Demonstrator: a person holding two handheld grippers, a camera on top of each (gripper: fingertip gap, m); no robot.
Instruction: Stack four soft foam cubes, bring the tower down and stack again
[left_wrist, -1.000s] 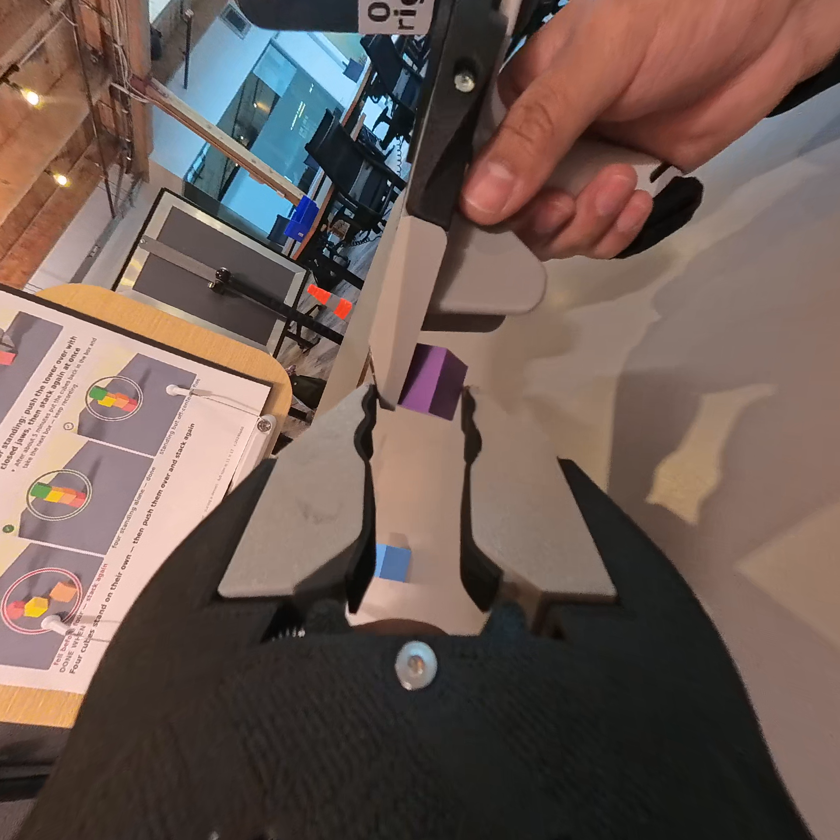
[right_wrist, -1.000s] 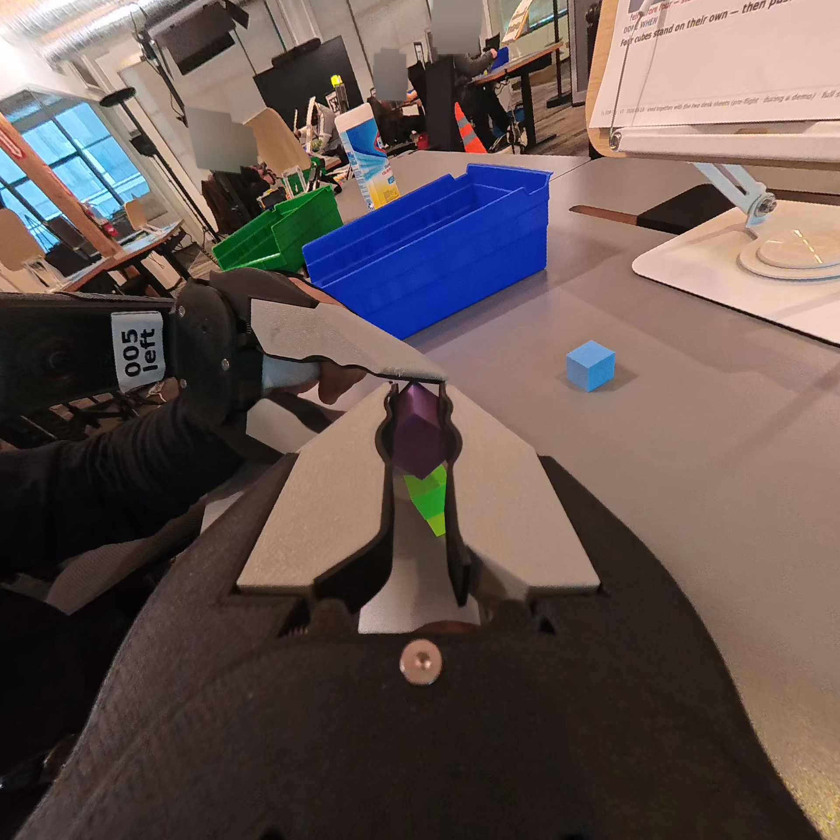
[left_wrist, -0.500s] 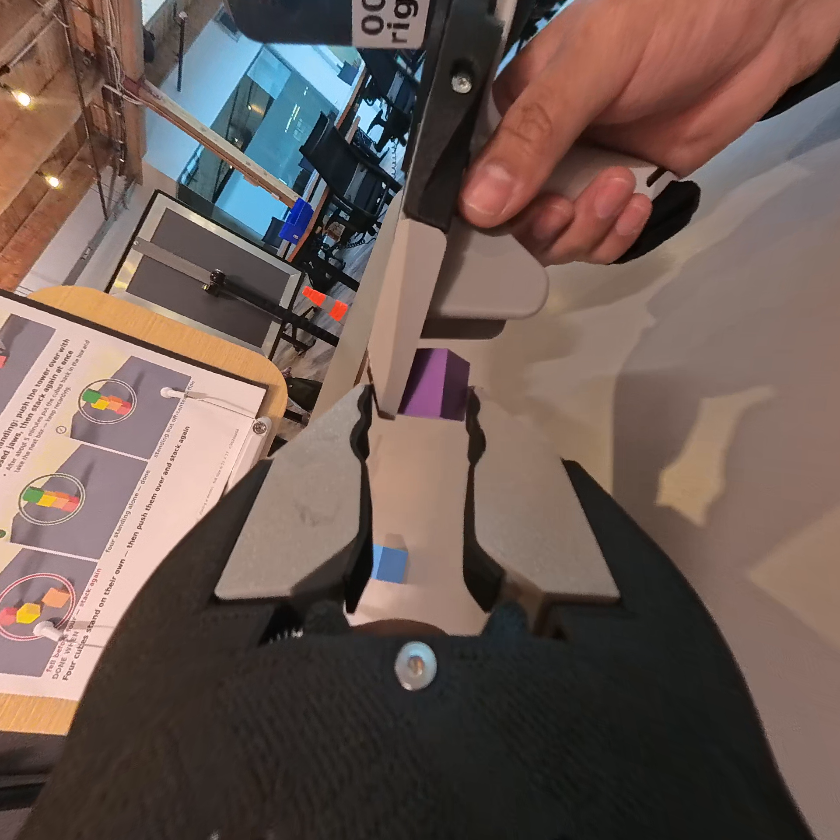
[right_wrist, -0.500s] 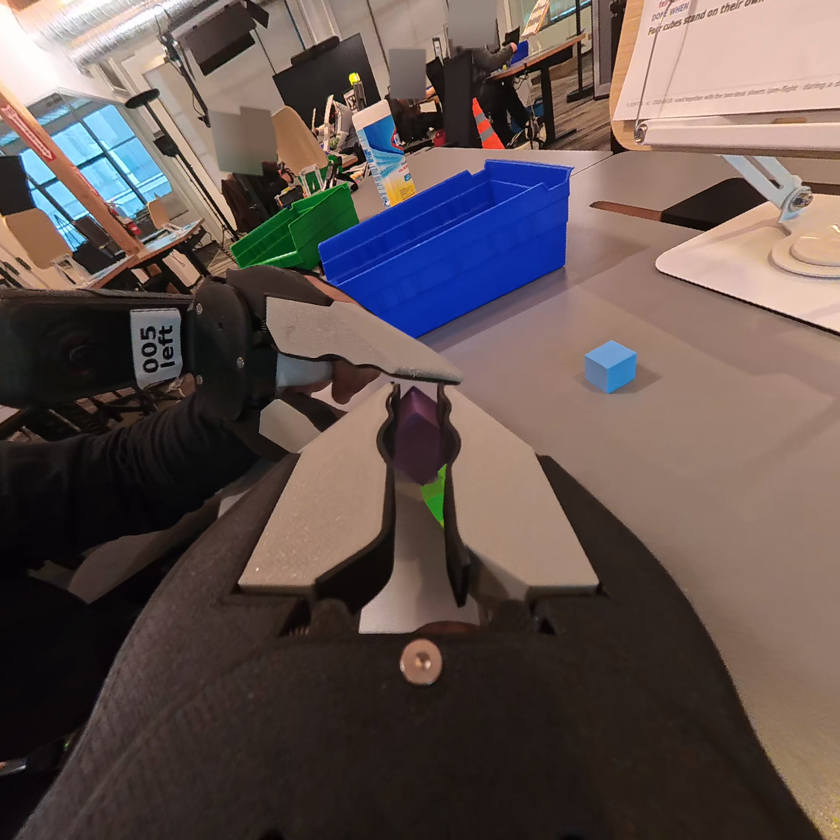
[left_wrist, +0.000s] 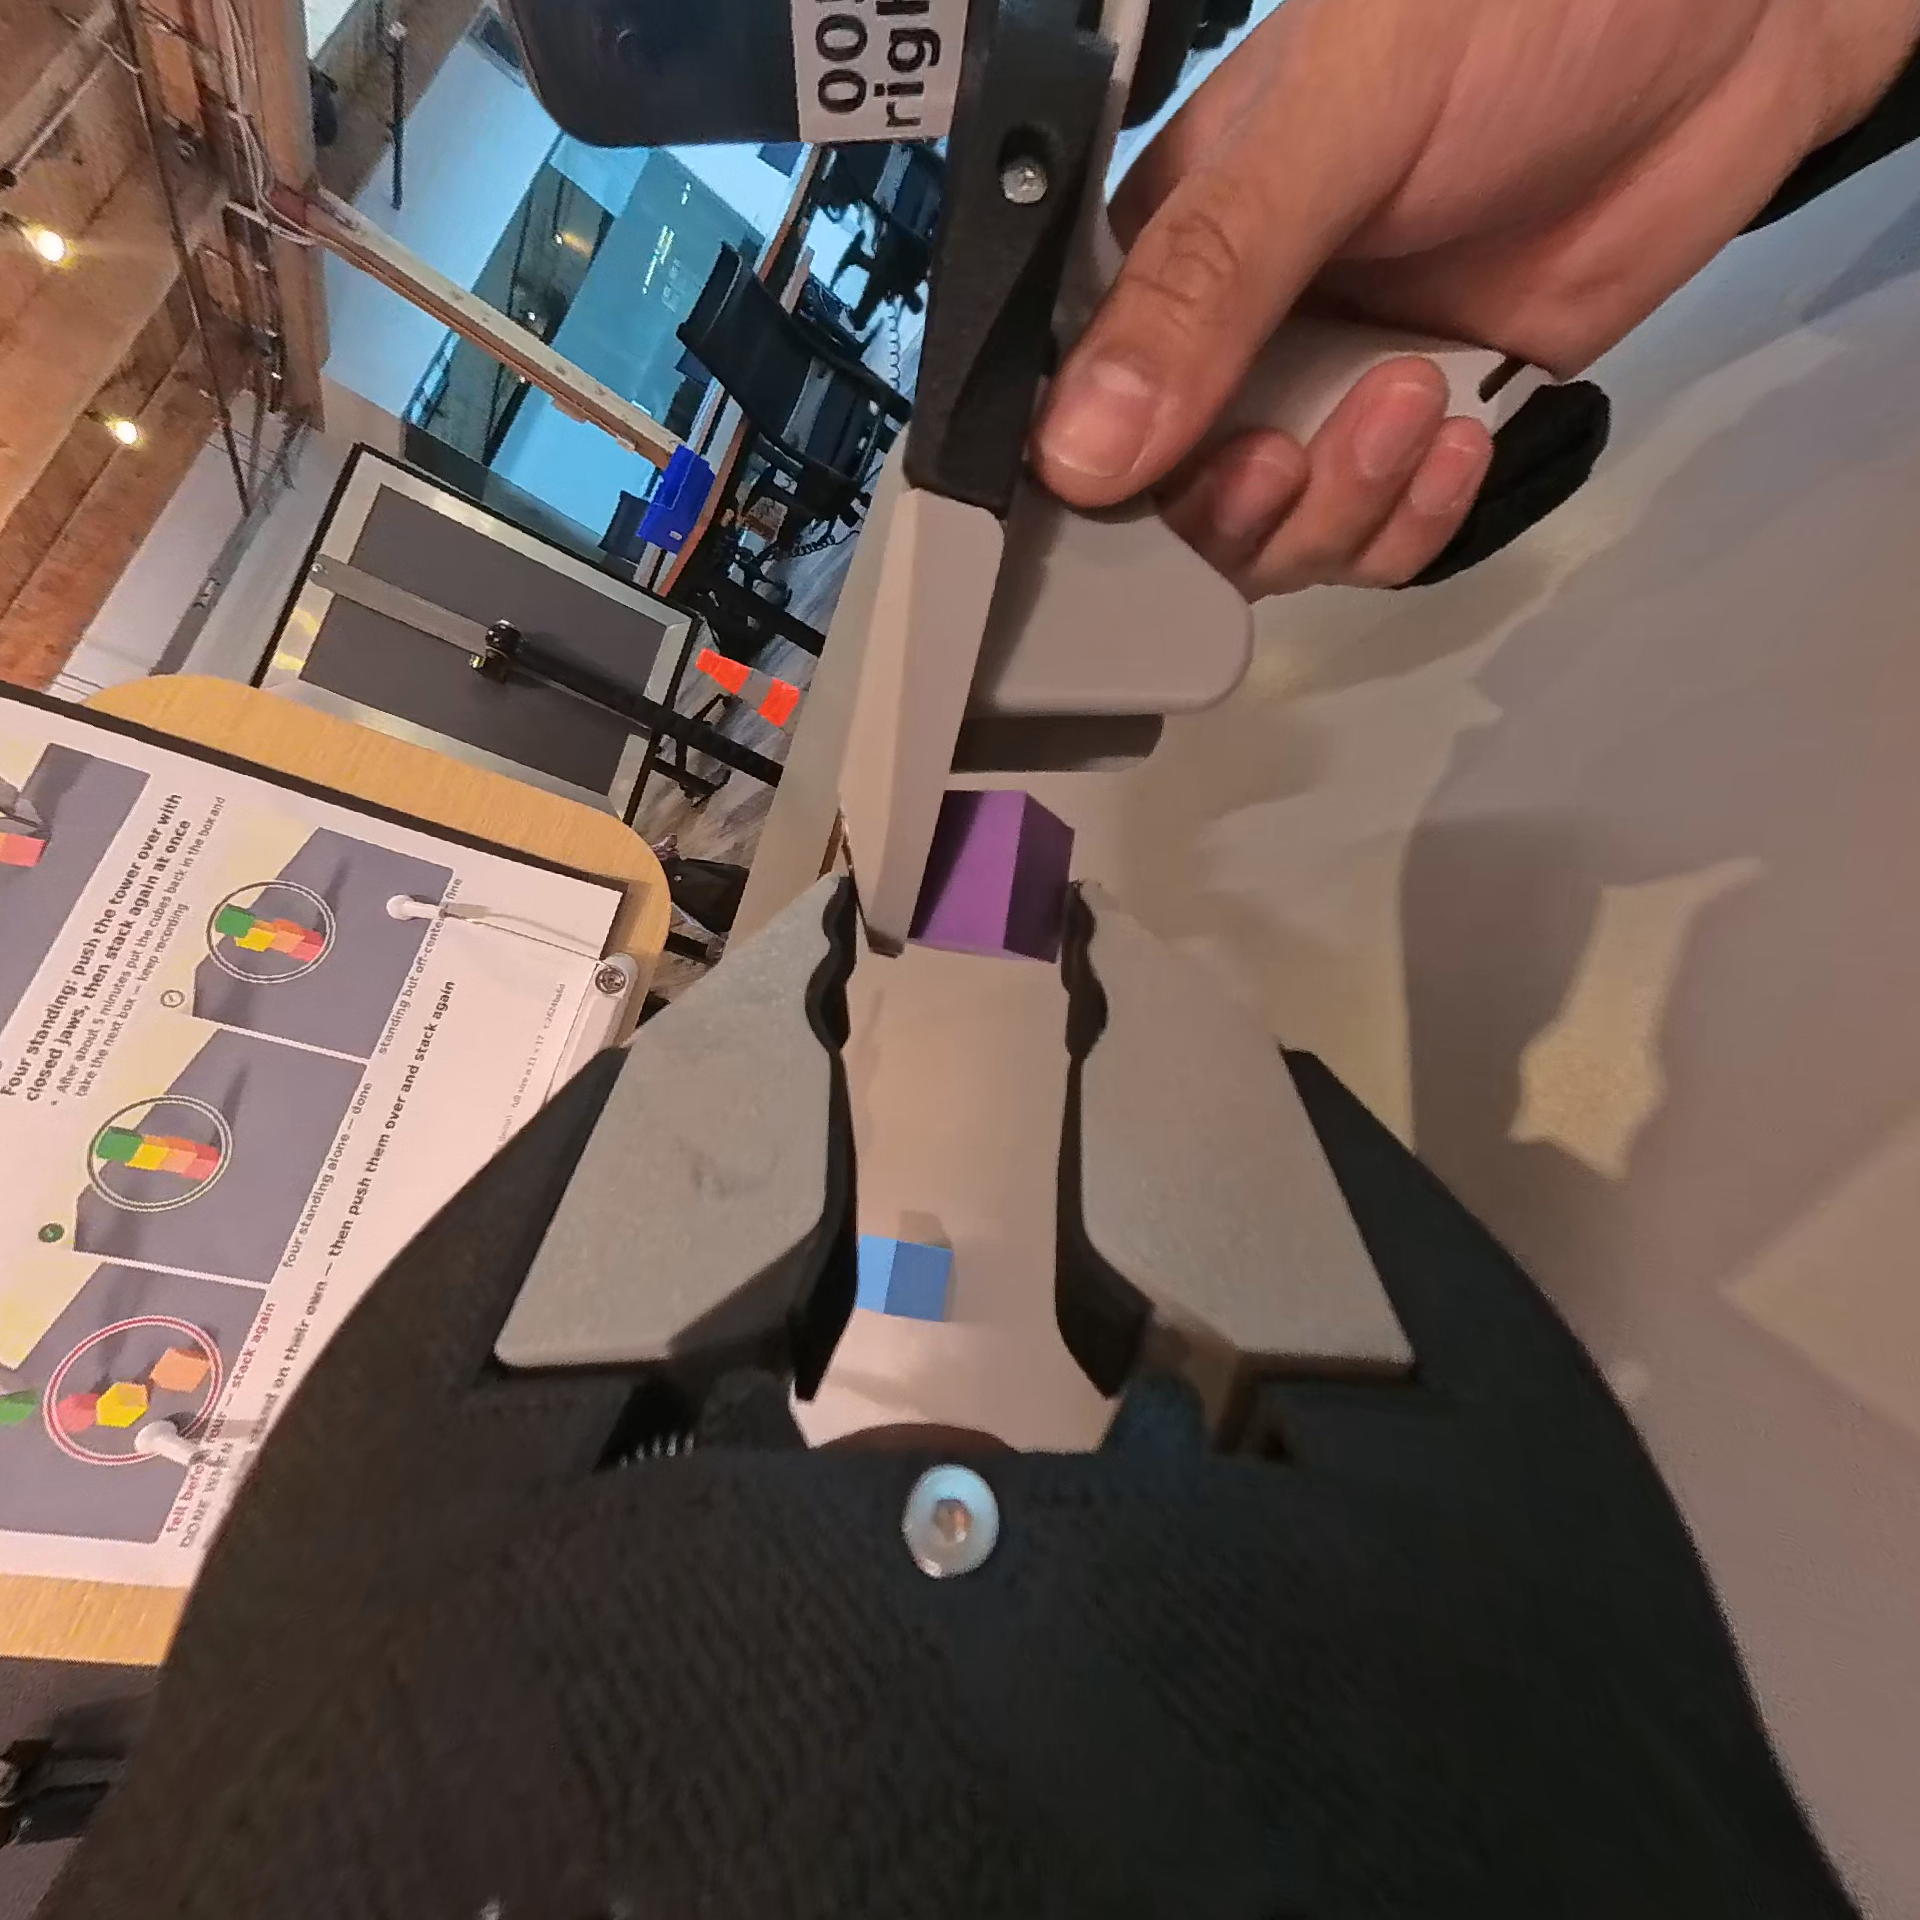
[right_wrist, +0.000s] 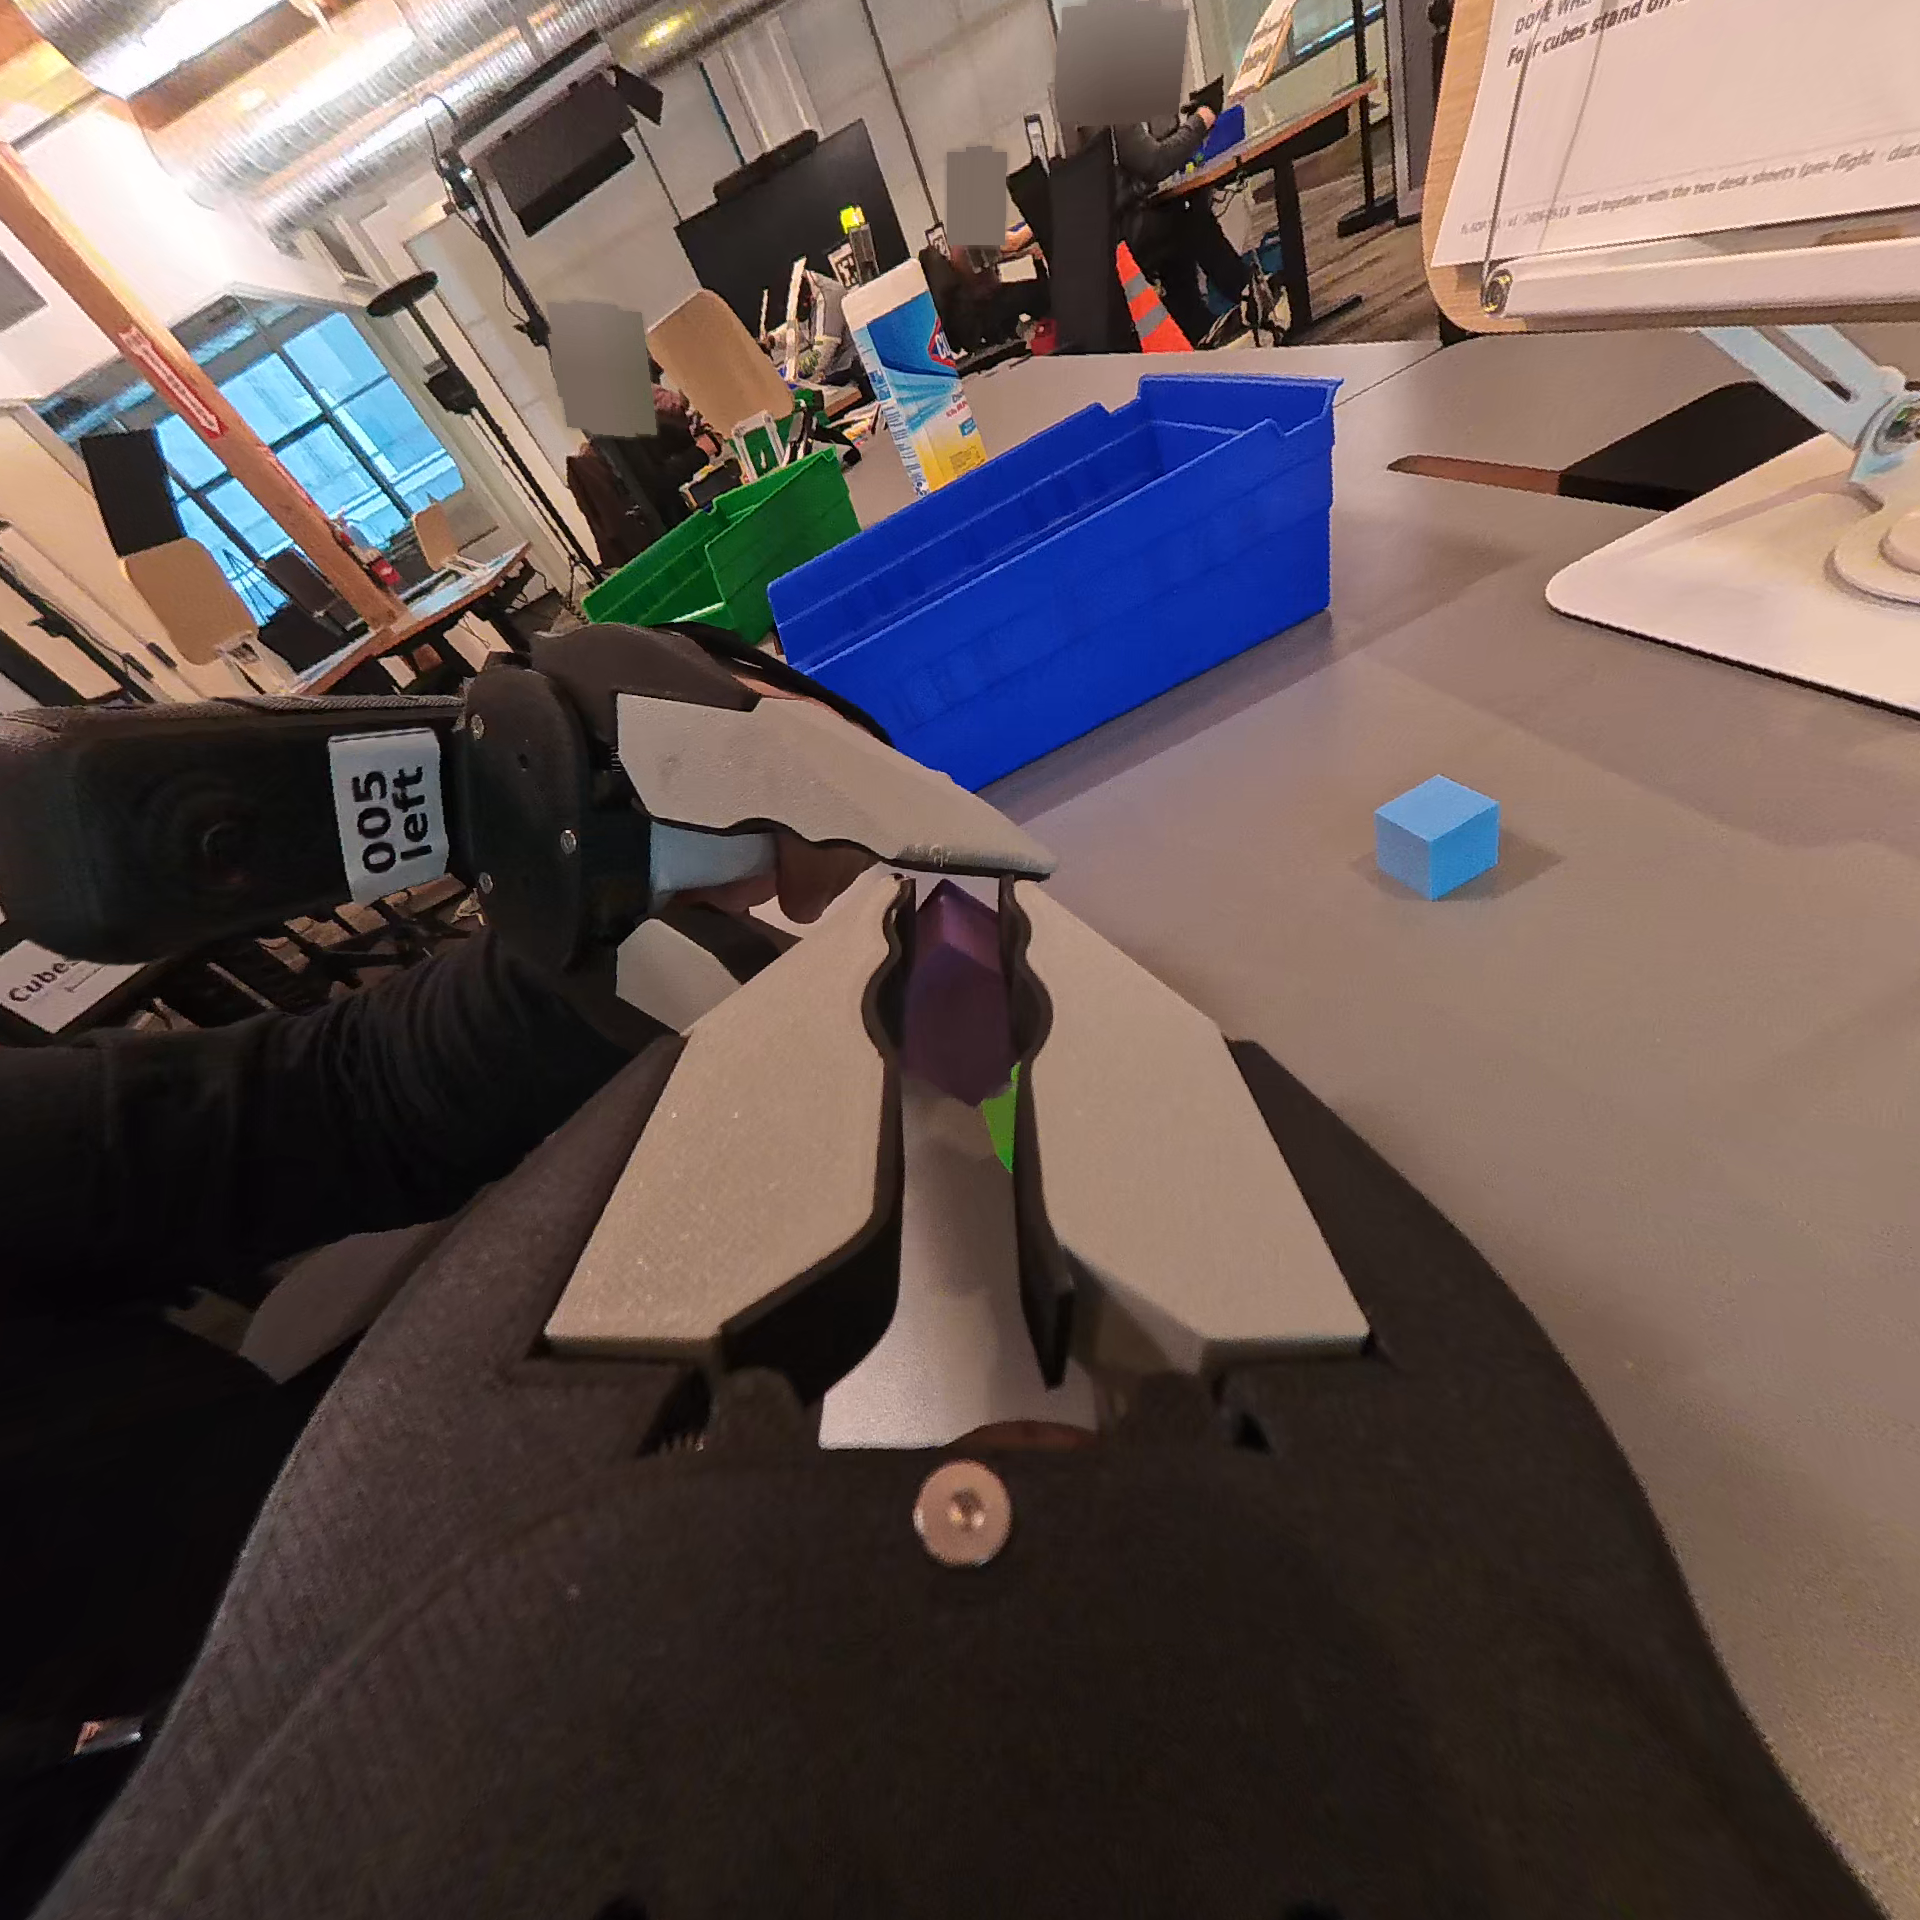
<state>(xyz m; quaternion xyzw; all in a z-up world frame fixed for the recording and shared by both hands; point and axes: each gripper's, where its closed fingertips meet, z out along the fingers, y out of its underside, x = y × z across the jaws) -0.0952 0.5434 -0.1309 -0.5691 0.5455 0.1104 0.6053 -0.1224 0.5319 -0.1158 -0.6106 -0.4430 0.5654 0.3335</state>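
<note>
Two claws are meeting over one cube. The right claw (right_wrist: 956, 894) is pinching the purple cube (right_wrist: 956, 997) near its fingertips, both pads pressing in and squeezing the foam narrow. The left claw (left_wrist: 961, 914) is standing much wider, straddling that cube and one of the right claw's fingers. That finger is sitting between the left claw's one pad and the cube, so the left claw is not gripping it. Whether its other pad is brushing the cube's corner I cannot tell.

Just under the purple cube a green cube (right_wrist: 1003, 1117) is showing, mostly hidden by the fingers. A blue cube (right_wrist: 1437, 834) is sitting alone on the table (right_wrist: 1558, 1143), well apart. No fourth cube is showing.

By my reading, the stacking step is in hand, with purple going onto green. Next it needs squaring over the green one, setting down flat and a slow release, since squeezed foam may spring and nudge the base. The blue cube would then be the next one to fetch.

Farther out, a blue bin (right_wrist: 1091, 582), a green bin (right_wrist: 727, 540) and a wipes tub (right_wrist: 914, 395) with a branded wrapper are standing at the back. Each claw is wearing a white printed tag. A printed sheet (left_wrist: 260, 1091) with cube pictures and instruction text is sitting on a white stand (right_wrist: 1714, 582).
</note>
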